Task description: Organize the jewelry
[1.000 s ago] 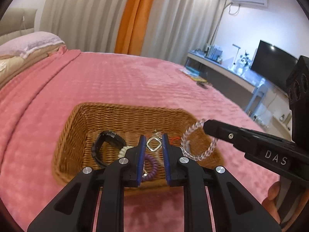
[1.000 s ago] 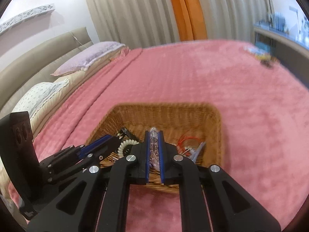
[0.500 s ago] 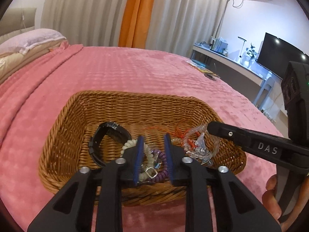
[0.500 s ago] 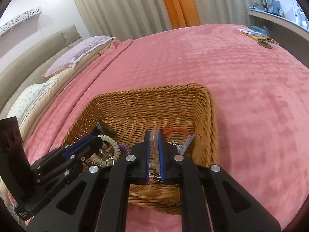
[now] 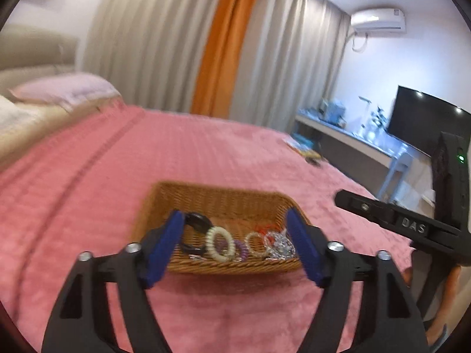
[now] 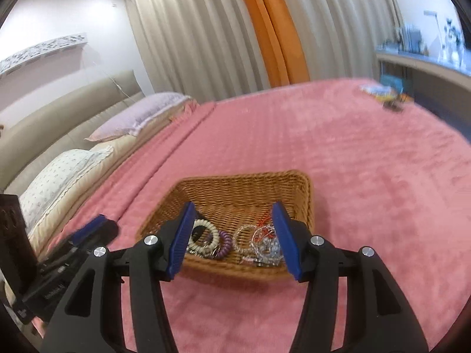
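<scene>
Jewelry: a loose heap in the near half of the wicker basket [image 5: 223, 203] — a cream coil band [image 5: 219, 242], a purple coil band [image 6: 223, 242] against it, a black watch [image 5: 195, 225] at the left end, a clear bead bracelet [image 5: 255, 242], and a silvery tangle with red thread [image 6: 265, 241] at the right end.
Basket: shallow, woven, rectangular, sitting flat on the pink bedspread [image 6: 368, 176], its far half bare.
Left hand-held gripper [image 5: 237, 248]: jaws spread wide, having just been opening; nothing lies between the blue pads [image 5: 166, 248], which stand short of the basket's near rim and frame the heap.
Right hand-held gripper [image 6: 235, 236]: jaws also apart and just opened, empty; its blue pads sit at the near rim, touching no jewelry.
Pair: the two tools are side by side, each showing at the edge of the other's view.
Bed: pillows [image 6: 61, 176] and a beige headboard off to the left.
Room: grey and orange curtains [image 5: 223, 44] behind; a desk [image 5: 347, 135] with clutter and a dark screen [image 5: 424, 120] to the right.
</scene>
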The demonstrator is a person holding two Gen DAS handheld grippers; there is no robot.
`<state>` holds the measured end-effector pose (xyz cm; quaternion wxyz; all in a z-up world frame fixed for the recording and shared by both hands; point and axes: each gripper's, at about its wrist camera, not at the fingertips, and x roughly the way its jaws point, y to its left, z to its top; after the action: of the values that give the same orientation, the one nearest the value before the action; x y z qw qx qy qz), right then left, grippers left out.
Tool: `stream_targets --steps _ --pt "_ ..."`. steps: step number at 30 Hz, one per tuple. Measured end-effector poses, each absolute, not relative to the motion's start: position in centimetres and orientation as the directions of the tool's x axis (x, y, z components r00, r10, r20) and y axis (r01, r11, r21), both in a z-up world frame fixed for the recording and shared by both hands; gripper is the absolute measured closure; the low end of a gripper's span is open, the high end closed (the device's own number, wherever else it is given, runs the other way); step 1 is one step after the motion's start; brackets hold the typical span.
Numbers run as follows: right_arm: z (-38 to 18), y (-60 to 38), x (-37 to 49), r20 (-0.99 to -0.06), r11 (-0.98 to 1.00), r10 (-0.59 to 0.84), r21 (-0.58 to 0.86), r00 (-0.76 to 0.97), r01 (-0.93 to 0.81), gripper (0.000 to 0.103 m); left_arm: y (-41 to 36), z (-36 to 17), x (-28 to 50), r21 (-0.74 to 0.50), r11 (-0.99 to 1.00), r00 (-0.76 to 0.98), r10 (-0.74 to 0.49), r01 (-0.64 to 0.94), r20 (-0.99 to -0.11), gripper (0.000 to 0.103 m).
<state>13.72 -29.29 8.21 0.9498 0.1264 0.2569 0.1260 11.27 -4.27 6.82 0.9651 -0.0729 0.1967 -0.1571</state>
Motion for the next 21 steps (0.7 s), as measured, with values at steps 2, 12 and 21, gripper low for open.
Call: stream_targets --steps 2,12,21 --pt "8.6 -28.9 11.2 -0.441 0.949 0.274 0.267 0.855 -0.167 0.050 -3.9 7.3 8.6 -0.169 0.956 0.900 -0.285 0.241 -0.330 0.016" --pt "4.7 -27.3 3.7 -0.423 0.984 0.149 0.154 0.894 -0.091 0.050 -2.8 4.5 1.4 -0.083 0.997 0.955 -0.024 -0.001 -0.297 0.009" --pt "1.1 -26.3 3.0 -0.380 0.995 0.086 0.072 0.921 -0.064 0.049 -3.7 0.7 1.9 0.050 0.991 0.944 0.130 -0.121 -0.302 0.008"
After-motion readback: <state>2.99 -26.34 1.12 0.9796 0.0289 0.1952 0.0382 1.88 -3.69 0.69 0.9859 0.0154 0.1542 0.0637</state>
